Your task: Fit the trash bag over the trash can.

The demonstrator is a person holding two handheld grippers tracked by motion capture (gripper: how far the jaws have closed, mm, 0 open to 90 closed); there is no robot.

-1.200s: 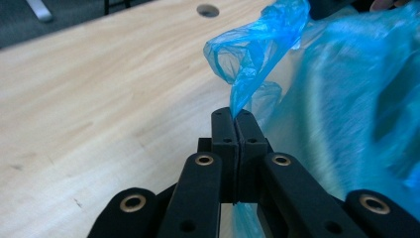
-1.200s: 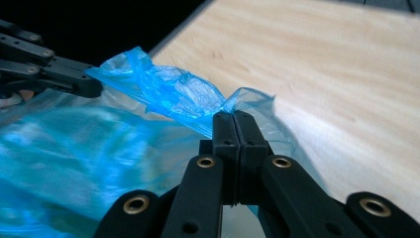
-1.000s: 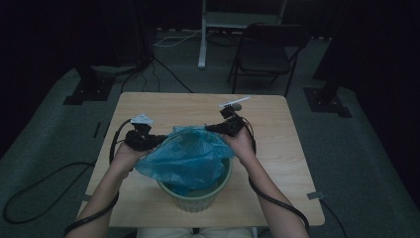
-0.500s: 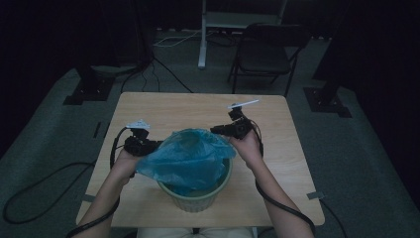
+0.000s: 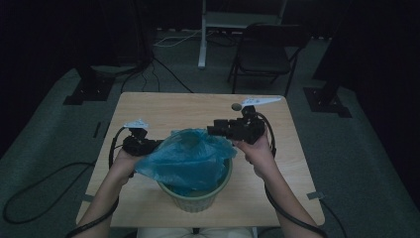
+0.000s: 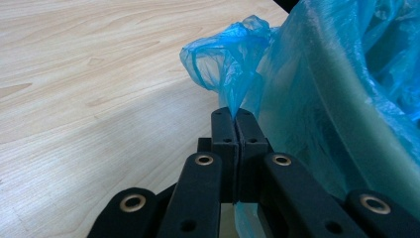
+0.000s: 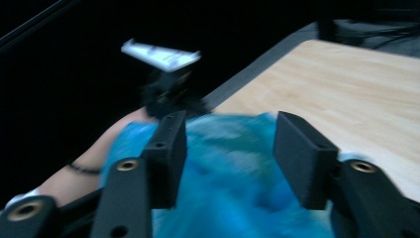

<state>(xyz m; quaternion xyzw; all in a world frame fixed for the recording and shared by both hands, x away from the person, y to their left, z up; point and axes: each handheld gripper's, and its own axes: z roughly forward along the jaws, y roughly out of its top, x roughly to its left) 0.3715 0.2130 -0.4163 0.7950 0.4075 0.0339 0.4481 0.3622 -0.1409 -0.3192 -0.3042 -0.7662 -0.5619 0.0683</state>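
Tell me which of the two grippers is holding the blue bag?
The left gripper: its jaws are shut on a pinch of the blue bag. The right gripper has open jaws, gripping nothing.

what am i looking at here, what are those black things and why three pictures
A person sits at a wooden table and holds a hand tool in each hand. Each tool is a gripper with two black jaws, squeezed by hand, and each carries its own small camera.

The high view looks down from above the person. It shows the left gripper and the right gripper on either side of a green bin lined with a blue bag.

The left gripper view looks along that tool's jaws. They are shut on a pinch of the bag at the bin's outer side.

The right gripper view is blurred. Its jaws stand open above the bag, gripping nothing, with the other hand's gripper farther off.
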